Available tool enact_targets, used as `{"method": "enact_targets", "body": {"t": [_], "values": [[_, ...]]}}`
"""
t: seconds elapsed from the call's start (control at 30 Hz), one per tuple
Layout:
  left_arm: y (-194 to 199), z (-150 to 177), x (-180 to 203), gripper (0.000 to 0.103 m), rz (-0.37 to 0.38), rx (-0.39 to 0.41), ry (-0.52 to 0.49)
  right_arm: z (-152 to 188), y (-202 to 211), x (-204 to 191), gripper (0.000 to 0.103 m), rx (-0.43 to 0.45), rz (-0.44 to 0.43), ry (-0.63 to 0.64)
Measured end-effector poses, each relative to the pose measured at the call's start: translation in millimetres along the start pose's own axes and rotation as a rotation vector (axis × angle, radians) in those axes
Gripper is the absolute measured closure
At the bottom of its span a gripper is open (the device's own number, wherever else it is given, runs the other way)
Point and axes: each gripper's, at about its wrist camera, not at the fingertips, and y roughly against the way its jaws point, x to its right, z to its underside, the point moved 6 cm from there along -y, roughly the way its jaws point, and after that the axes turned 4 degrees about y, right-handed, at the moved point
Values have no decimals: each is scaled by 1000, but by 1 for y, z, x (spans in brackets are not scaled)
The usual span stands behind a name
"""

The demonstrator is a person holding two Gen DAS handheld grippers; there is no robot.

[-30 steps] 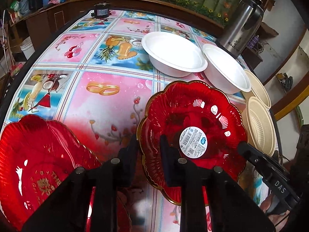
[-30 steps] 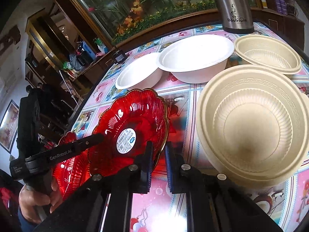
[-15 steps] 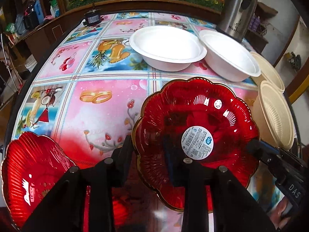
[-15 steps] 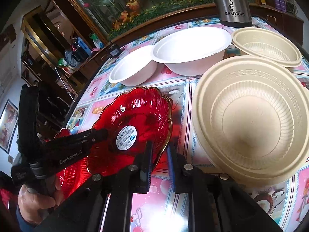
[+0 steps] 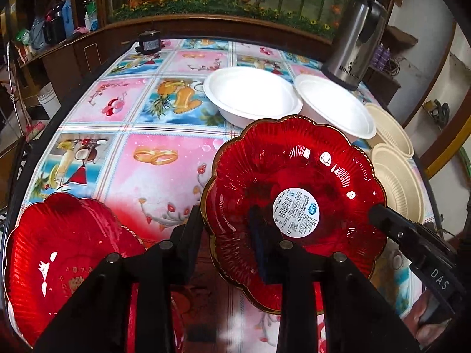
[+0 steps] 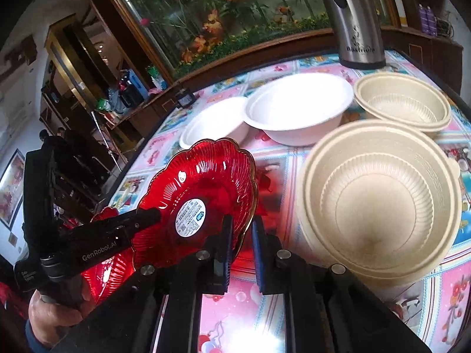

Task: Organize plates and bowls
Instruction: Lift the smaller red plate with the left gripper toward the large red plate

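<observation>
A red scalloped plate [image 5: 294, 176] with a round white sticker hangs tilted above the table, held from both sides. My left gripper [image 5: 225, 214] is shut on its left rim, the jaws a little apart. One finger lies outside the rim and the other shows dark through the red plastic. My right gripper [image 6: 241, 226] is shut on the opposite rim of the plate [image 6: 206, 182], and its tip [image 5: 379, 211] shows in the left wrist view. A second red plate [image 5: 59, 250] lies on the table at the lower left.
Two white bowls [image 5: 253, 94] [image 5: 332, 106] sit behind the plate, and two beige ribbed bowls [image 6: 379, 203] [image 6: 403, 106] to its right. A steel thermos [image 5: 356, 38] stands at the back right. A hand [image 6: 53, 317] holds the left gripper [image 6: 147, 217].
The held red plate has risen from the tablecloth and tilted more steeply, now covering part of the near white bowl's rim. The left fingers stand slightly wider apart.
</observation>
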Motion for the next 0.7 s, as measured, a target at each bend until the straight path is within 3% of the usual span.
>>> {"method": "enact_targets", "body": {"t": [0.33,0.7], "values": [[33,3,-30,75,19,57,58,1,18,-39,90,33,-81,54],[78,24,-77,75,27,122,78,16,26,-89,91,32,-166,23]]}}
